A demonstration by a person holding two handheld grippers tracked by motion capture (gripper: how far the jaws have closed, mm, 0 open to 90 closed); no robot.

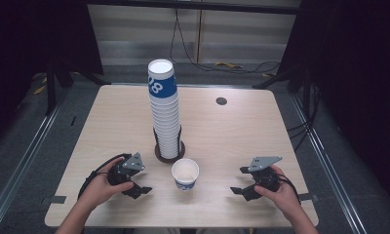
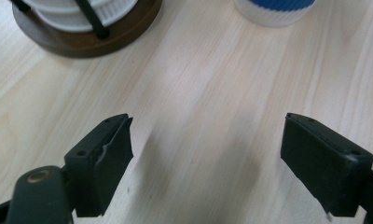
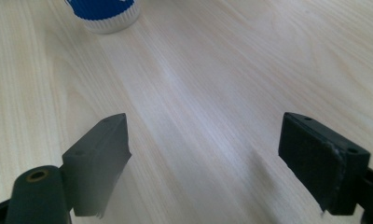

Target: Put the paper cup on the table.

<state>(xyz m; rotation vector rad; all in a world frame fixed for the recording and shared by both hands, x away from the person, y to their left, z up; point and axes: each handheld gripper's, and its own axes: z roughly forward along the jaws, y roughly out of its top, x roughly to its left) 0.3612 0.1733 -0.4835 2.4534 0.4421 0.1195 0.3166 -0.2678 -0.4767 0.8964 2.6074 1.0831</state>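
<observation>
The high view is looking forward and down over the whole table from above the person's side. The left gripper view is riding low, close to the wood, facing past its own spread jaws toward the cup stack's base and the single cup ahead. The right gripper view is sitting equally near, sharing that single cup ahead-left.

Light wooden desk bearing a tall cup stack on a dark round base. Single cup stands just in front of the base; a dark round grommet lies behind and right of it.
</observation>
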